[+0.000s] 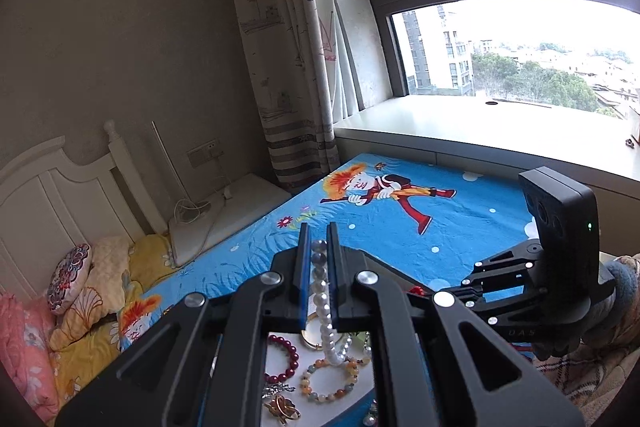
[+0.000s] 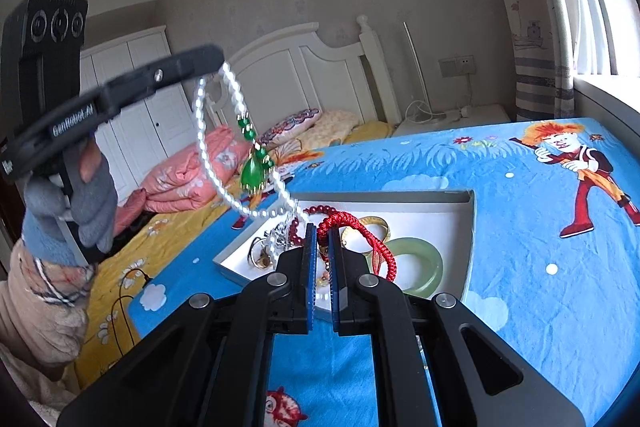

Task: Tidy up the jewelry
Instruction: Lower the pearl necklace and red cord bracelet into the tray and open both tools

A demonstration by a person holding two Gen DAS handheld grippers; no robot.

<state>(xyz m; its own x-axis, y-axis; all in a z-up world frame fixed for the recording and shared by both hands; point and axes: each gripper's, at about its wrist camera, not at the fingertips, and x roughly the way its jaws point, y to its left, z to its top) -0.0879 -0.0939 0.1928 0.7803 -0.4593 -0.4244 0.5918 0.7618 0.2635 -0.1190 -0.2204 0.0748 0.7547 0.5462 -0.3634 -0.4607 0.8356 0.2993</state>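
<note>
My left gripper (image 1: 318, 231) is shut on a pearl necklace (image 1: 322, 291), whose strand runs between the fingers and hangs down over the tray (image 1: 276, 357). In the right wrist view the left gripper (image 2: 218, 61) is raised at upper left. The pearl necklace (image 2: 202, 131) dangles from it in a loop with a green pendant (image 2: 252, 173). My right gripper (image 2: 323, 229) is shut on a red braided cord (image 2: 360, 227) just above the white tray (image 2: 400, 197). It shows at the right as the right gripper (image 1: 420, 293).
The tray lies on a blue cartoon bedsheet (image 2: 540, 267). It holds a jade bangle (image 2: 428, 263), a gold bangle (image 2: 378, 227), a red bead bracelet (image 1: 294, 355), a mixed-colour bead bracelet (image 1: 328, 379) and a gold brooch (image 1: 280, 409). Pillows (image 2: 192, 171) and a white headboard (image 2: 304, 67) lie beyond.
</note>
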